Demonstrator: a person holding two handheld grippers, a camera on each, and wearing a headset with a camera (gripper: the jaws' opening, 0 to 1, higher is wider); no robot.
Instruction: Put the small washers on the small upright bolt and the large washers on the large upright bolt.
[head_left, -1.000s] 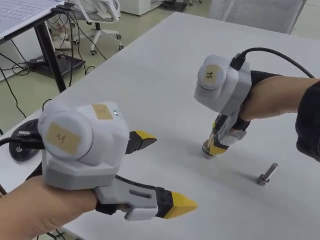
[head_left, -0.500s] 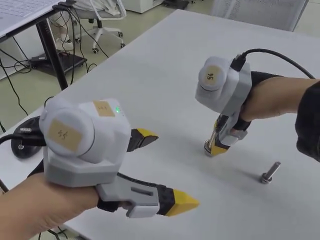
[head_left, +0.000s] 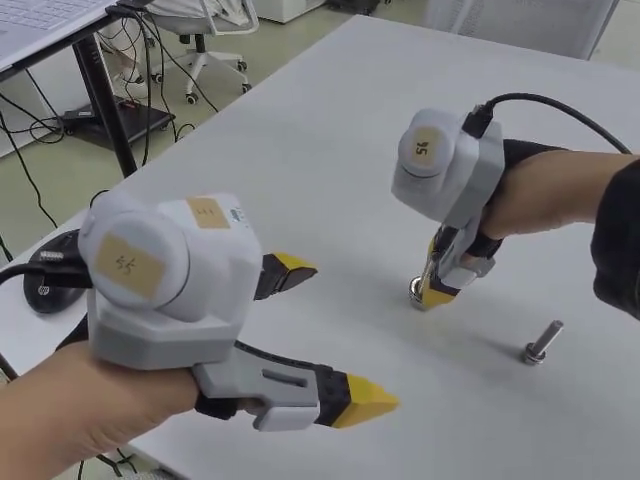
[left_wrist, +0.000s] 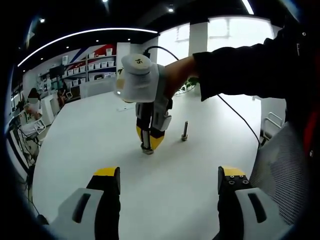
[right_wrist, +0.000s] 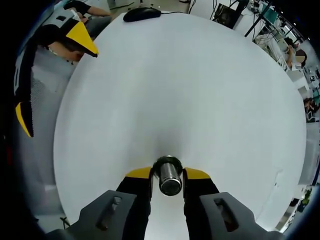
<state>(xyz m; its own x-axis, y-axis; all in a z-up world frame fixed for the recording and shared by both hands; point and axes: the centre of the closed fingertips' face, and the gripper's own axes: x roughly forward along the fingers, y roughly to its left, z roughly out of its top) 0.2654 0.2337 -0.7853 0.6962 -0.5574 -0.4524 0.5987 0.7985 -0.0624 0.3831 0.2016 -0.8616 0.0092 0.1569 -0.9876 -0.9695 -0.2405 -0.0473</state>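
Tongs on the right (head_left: 430, 293) are pinched on the big shiny metal bolt (right_wrist: 170, 177), low in the middle of the right gripper view, standing it on the white tabletop (head_left: 330, 130). The small grey bolt (head_left: 540, 343) stands at the head view's lower right. Left tongs (head_left: 342, 335) are wide and hold nothing. Next, I think: let go softly so the big bolt does not tip.

1. A white table (head_left: 330, 130) carried everything.
2. A large bolt (right_wrist: 170, 177) stood upright on it.
3. A small bolt (head_left: 540, 343) stood upright near the large one, apart from it.
4. A black computer mouse (right_wrist: 142, 13) lay by the table's edge, well apart from both.
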